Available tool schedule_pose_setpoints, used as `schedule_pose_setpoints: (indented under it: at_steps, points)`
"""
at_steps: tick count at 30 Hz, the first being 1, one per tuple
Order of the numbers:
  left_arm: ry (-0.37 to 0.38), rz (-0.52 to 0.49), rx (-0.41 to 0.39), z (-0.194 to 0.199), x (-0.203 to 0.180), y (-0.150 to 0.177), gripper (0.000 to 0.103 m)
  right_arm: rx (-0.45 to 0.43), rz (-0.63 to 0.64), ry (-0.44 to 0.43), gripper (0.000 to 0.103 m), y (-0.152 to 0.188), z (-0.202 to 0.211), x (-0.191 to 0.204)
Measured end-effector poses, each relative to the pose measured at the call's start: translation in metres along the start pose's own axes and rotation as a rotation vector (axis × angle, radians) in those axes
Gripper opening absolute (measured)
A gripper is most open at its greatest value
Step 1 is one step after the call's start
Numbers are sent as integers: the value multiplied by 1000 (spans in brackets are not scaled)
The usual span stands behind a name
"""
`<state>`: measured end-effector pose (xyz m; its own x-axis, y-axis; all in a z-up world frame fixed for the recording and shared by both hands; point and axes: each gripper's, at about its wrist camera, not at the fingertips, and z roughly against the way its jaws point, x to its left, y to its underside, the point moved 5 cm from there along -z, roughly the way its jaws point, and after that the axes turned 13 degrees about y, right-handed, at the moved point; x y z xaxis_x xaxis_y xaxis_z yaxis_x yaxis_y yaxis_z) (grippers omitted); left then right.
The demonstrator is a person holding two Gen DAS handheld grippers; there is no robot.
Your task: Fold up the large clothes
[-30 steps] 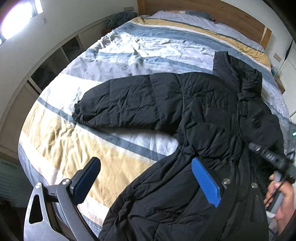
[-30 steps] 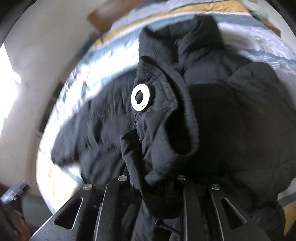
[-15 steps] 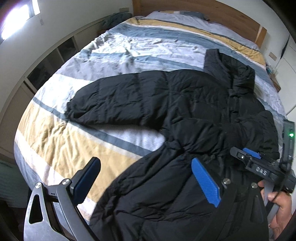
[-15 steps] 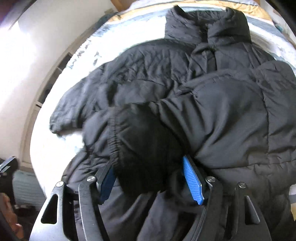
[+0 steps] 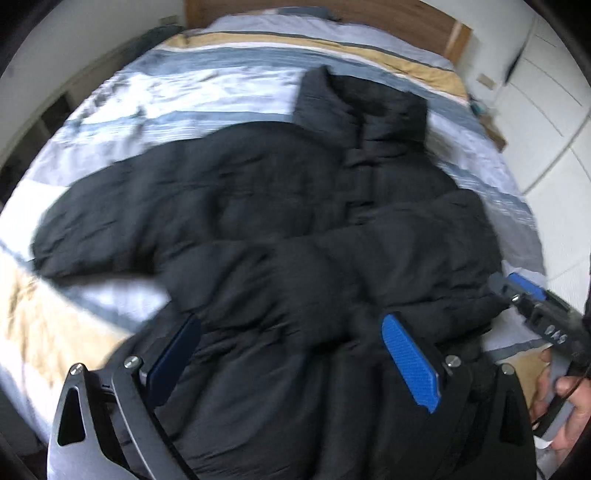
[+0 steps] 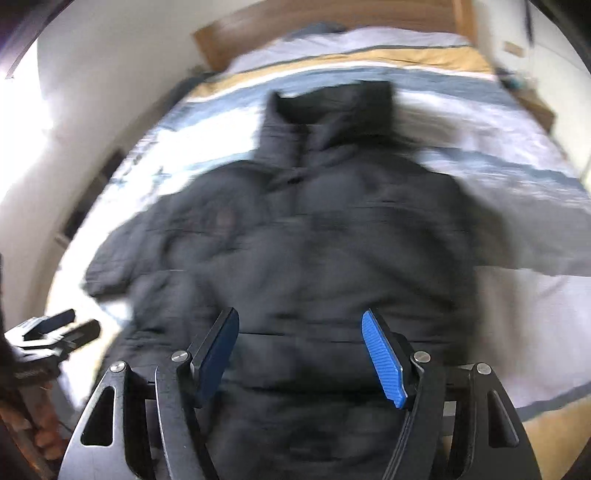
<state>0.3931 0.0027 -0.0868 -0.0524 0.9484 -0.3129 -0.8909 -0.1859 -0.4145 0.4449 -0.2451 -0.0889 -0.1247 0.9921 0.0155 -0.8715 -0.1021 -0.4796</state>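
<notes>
Striped cloth in blue, white and yellow covers the bed (image 5: 229, 92), and it is the largest thing in both views, with a wooden headboard (image 5: 332, 14) at the far end. On this cover lies the black padded jacket (image 5: 295, 229), front side up, with the collar (image 5: 362, 107) toward the headboard. One sleeve (image 5: 122, 218) stretches out flat to the left in the left wrist view, and the other sleeve (image 5: 369, 258) lies folded across the chest. The left gripper (image 5: 291, 362) hangs above the lower part of the jacket; its jaws stand wide apart and hold nothing. The right gripper (image 6: 299, 354) has just been opening its jaws, and now they are also wide apart with no cloth between them, only the jacket body under them. In the left wrist view the right gripper appears at the right edge, in a hand (image 5: 561, 402), beside the jacket. Both views are blurred, so small details of the cloth I cannot tell. In my judgement the danger is that the folded sleeve, which is thick and springy, slides back off the chest when nothing presses it. Also, if a gripper takes only the thin outer layer of the straight sleeve, the slippery cloth may slip out during the lift and the fold becomes crooked.
</notes>
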Motion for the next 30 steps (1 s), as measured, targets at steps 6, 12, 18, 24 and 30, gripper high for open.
schedule_pose_setpoints:
  at_steps: [6,12,18,24,30]
  points:
    - [57,-25,-31,-74,-50,-33,99,-2,8,47,69,-16,-35,-40]
    - [13,-27,5,-136,-41,-33,100,37,27,13,69,-18,-77,-53]
    - [-62,-93,5,-117,-12,-19,100,73,56,49,66,-8,-94,-74]
    - [69,-96,-4,-86,-26,3,99,20,31,47,67,-5,-54,-72]
    - [22,-174,118,-104,-27,33,99,112,115,33,73,29,-63,-40]
